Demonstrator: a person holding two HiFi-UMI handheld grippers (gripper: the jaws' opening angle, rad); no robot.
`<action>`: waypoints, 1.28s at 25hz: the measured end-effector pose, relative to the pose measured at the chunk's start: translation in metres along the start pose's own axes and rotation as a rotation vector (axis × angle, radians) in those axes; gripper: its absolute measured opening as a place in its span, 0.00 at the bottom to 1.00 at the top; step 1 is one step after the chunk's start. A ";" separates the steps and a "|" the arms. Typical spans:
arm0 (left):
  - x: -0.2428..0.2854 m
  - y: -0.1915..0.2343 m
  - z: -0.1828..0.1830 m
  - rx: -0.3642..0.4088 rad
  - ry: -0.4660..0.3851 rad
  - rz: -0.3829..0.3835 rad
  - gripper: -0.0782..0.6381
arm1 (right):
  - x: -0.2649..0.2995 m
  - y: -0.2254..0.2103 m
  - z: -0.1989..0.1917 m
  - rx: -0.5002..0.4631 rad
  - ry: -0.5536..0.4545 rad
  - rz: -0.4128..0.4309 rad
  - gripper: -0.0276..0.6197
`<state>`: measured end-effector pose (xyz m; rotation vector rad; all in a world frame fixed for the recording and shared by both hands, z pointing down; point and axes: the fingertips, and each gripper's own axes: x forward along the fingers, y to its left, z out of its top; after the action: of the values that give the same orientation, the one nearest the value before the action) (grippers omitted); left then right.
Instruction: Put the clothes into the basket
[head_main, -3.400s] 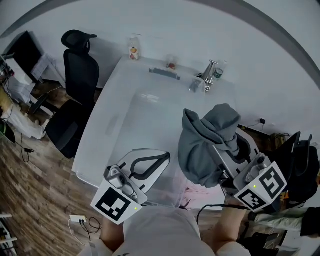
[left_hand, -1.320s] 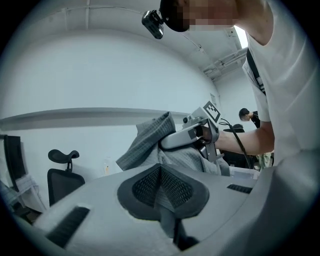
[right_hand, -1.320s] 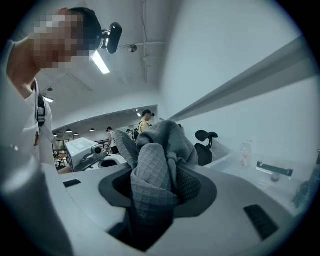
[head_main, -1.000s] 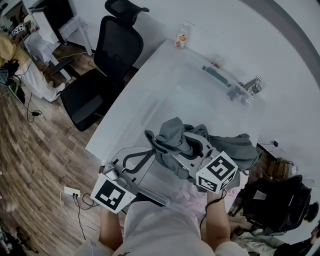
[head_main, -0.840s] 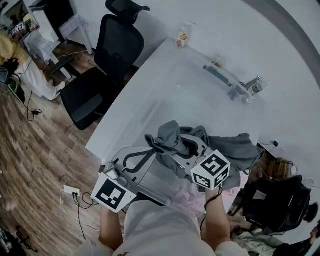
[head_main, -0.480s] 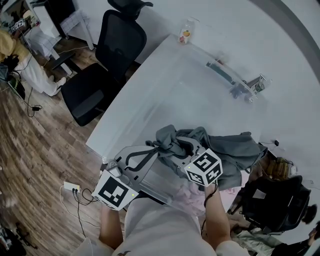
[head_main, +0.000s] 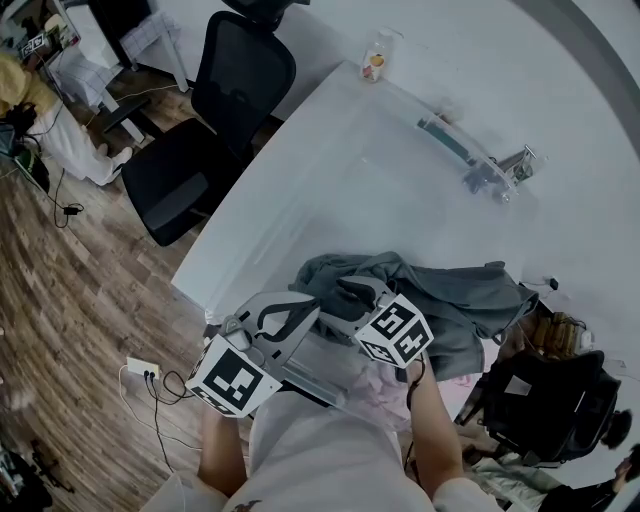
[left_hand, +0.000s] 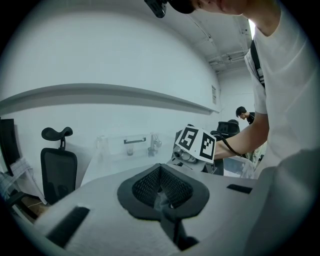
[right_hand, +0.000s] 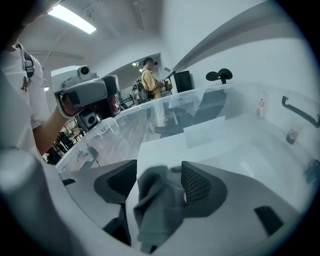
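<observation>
1. Left gripper: nearest the person, at the near-left corner of the basket. Jaws closed pad to pad; nothing seen between them.

2. Right gripper: just right of the left one, tipped down into the basket. Its jaws have just been opening and stand apart. 1 fold of the grey garment hangs between the pads, slack and apparently no longer pinched.

3. Basket: clear-walled, on the near end of the table. Contents are 2 items: a pale pink cloth low on the near side, and the grey garment above it.

4. Grey garment: 1 piece.
   - It lies from the right jaws outward, to the right and slightly beyond.
   - Its long axis runs across the basket, left to right in the head view.
   - The left end is bunched at the right jaws. The right end is spread at or over the right rim; which of the 2 cannot be told.
   - The right gripper is much the nearer of the 2.
   - Judgement: the coming move is to draw the right jaws back clear of the fold. Any tucking of the right end would fall to the same gripper.

5. Table: white, bare in the middle.

6. Farthest: a black office chair beside the table's left edge and a bottle at the far corner.
</observation>
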<state>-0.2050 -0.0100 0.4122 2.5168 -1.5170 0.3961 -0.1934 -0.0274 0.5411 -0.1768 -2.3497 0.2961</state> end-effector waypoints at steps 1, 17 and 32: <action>-0.001 0.000 0.000 0.003 -0.001 -0.002 0.12 | 0.000 0.003 0.002 0.002 -0.010 0.008 0.45; 0.005 -0.004 -0.008 0.020 0.040 -0.028 0.12 | -0.013 0.011 0.009 -0.142 0.038 -0.081 0.54; 0.000 -0.028 0.073 -0.026 -0.260 -0.066 0.11 | -0.168 0.037 0.097 -0.172 -0.568 -0.227 0.14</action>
<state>-0.1698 -0.0181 0.3422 2.6736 -1.5059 0.0390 -0.1403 -0.0429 0.3514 0.1105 -2.9271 0.0282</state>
